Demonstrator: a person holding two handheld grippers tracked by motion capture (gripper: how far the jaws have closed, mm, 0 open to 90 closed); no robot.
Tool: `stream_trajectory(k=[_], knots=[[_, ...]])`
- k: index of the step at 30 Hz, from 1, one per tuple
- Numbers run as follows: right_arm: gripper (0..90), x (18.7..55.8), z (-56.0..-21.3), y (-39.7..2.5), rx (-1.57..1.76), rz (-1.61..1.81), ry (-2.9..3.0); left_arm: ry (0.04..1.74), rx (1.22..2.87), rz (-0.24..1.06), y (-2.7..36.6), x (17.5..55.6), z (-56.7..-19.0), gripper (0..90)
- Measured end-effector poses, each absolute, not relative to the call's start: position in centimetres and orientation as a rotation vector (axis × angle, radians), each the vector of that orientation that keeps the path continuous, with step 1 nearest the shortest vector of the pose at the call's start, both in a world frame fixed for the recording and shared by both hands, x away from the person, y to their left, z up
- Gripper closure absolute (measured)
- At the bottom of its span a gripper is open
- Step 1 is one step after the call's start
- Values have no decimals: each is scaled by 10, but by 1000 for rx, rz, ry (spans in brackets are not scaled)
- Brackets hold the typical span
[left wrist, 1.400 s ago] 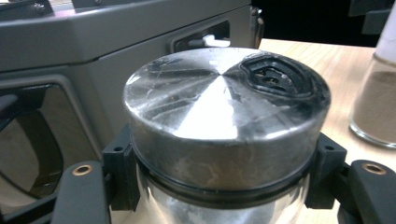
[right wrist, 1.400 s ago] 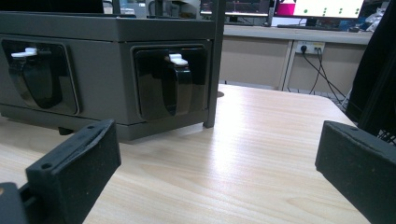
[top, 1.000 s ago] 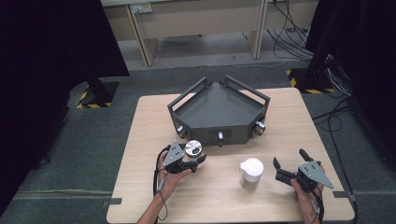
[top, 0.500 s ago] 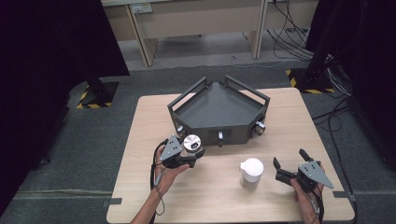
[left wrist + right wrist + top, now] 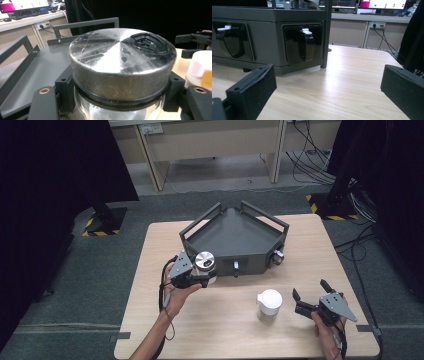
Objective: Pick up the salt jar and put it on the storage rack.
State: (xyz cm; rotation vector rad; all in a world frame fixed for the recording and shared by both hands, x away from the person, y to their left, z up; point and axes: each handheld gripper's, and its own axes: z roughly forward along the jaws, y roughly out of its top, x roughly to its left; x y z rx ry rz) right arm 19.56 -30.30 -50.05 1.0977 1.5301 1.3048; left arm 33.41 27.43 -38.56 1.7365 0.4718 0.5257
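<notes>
The left gripper (image 5: 200, 279) has carried the metal jar (image 5: 205, 261) up and away from the person over the last second, from the near-left tabletop to the near-left wall of the grey tray (image 5: 235, 234). It now hangs just at the tray's edge (still outside it, as far as the high view tells). I judge the jar is going into the tray, with the lift over the wall left to do.

The jaws are clamped on the jar below its lid. In the left gripper view the lid (image 5: 121, 58) is brushed, scuffed steel, round and flat-topped, with a black moulded inset toward one side and a dark seal ring under it; the body below is shiny metal.

The tray is matt dark grey, three-cornered, with rail-like walls and glossy black latches (image 5: 305, 45) on its outer face.

The white container (image 5: 269, 303) stands untouched on the near table (image 5: 150, 320), round and matt like plastic.

The right gripper (image 5: 309, 303) has stayed near right, jaws wide apart and empty, low over pale wood-grain.
</notes>
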Motion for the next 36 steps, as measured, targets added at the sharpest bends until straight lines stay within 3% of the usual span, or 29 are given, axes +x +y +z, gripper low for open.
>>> stream_trajectory(k=[12, 20, 36], knots=[[2, 196, -501, -303, 1098, 1306, 1531, 479, 1728, 504, 273, 349, -356, 306], [2, 196, -500, -303, 1104, 1309, 1532, 504, 1721, 559, 265, 365, -337, 306], [2, 196, -501, -304, 1110, 1314, 1530, 605, 1669, 617, 256, 406, -354, 306]])
